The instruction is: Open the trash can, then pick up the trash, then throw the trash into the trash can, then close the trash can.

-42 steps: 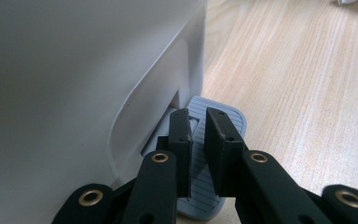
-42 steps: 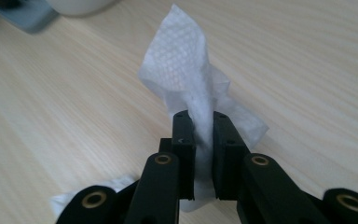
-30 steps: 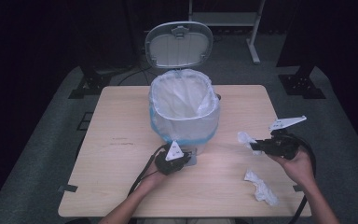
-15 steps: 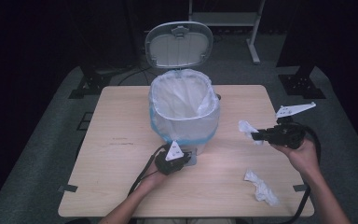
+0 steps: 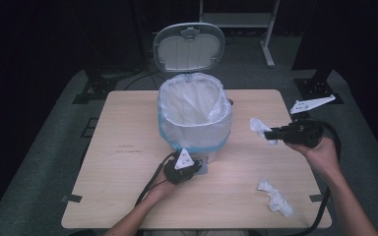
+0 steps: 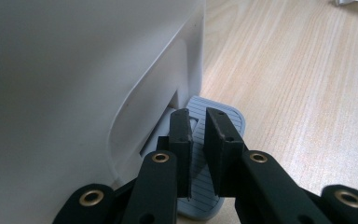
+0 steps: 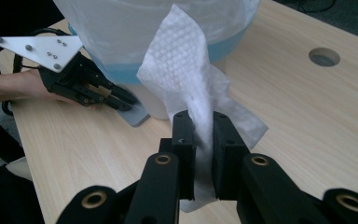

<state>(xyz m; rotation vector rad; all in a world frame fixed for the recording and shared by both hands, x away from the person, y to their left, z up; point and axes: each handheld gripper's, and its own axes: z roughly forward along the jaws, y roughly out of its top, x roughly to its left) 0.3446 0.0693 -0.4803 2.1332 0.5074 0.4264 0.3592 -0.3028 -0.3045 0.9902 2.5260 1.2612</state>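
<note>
White tissue (image 7: 200, 93) hanging pinched in right gripper (image 7: 200, 140) fingers, lifted beside the bin (image 5: 195, 118).
Left gripper (image 6: 198, 140) is pressing the grey pedal (image 6: 223, 116), fingers nearly closed, gripping nothing; second tissue (image 5: 274, 196) is lying on the surface (image 5: 118, 167).

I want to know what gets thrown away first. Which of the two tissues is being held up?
The tissue nearest the bin, pinched in the right gripper. The other tissue lies crumpled on the table, untouched.

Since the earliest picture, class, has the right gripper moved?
Yes. The right gripper, holding a tissue, has risen and moved toward the bin.
</note>
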